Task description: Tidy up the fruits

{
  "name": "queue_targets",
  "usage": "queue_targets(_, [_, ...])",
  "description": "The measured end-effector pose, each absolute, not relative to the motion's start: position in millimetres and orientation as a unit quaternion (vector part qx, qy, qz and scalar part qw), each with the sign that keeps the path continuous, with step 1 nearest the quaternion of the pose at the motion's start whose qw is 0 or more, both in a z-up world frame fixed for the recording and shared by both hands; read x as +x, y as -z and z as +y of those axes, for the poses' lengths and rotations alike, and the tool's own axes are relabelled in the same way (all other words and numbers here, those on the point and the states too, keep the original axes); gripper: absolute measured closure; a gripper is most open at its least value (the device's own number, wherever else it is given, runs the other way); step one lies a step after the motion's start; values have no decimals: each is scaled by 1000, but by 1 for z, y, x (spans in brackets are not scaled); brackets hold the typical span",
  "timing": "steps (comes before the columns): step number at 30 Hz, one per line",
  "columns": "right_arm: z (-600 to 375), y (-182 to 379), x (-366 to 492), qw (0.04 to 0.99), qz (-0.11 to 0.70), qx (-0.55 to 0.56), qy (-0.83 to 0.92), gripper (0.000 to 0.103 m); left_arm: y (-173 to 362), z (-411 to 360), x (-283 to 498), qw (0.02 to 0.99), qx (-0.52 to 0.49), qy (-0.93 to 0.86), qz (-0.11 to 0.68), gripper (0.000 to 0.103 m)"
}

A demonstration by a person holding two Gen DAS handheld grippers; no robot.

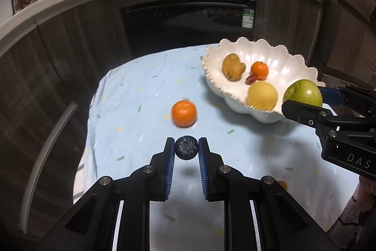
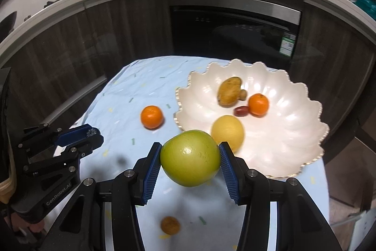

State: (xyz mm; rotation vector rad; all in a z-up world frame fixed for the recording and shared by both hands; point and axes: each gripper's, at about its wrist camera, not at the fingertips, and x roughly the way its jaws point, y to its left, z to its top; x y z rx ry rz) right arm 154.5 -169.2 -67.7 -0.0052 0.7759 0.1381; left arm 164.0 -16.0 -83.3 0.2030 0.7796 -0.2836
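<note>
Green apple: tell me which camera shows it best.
The right wrist view. There the green apple fills the centre, clamped between the right gripper's blue pads, sharp and whole. The left wrist view shows it only at the right edge, smaller, with its lower part hidden behind a black finger, in front of the bowl.

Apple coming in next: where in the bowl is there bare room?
The bowl's right and near-right floor is bare, bordered by the scalloped rim. The middle is crowded: potato, small orange, red fruit, with the yellow fruit at the near-left side.
</note>
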Motion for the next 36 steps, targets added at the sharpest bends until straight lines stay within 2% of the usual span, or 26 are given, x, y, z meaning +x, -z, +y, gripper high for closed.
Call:
queue_targets(17, [-229, 43, 150, 935, 355, 25, -12, 53, 52, -75, 182, 913, 118, 184, 344, 82])
queue_targets(36, [-268, 40, 166, 935, 352, 41, 21, 53, 48, -113, 217, 910, 130, 203, 336, 82])
